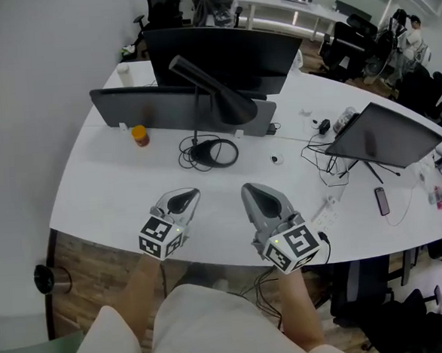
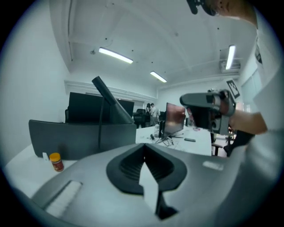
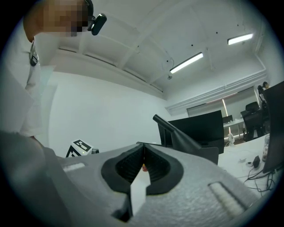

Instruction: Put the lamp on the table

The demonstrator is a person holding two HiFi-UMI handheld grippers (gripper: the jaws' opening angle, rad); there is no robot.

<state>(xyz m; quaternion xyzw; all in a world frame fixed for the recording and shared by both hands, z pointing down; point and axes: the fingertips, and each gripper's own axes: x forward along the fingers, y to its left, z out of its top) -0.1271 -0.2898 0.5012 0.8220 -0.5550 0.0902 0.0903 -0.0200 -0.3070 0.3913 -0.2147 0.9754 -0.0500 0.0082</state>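
While near the jar [image 1: 140, 135], coiled cable [image 1: 195, 153] before lamp [image 1: 226, 102].

The lamp [image 1: 227, 100] looks matt black plastic, the table [image 1: 109, 195] smooth white, the right gripper [image 3: 143, 148] grainy grey plastic, the floor [image 1: 85, 279] wood plank.

Open table [image 1: 109, 195] before lamp [image 1: 227, 100], coiled cable [image 1: 183, 153] between.

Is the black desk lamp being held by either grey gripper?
No, the black desk lamp stands free on the white table, apart from the left gripper and right gripper.
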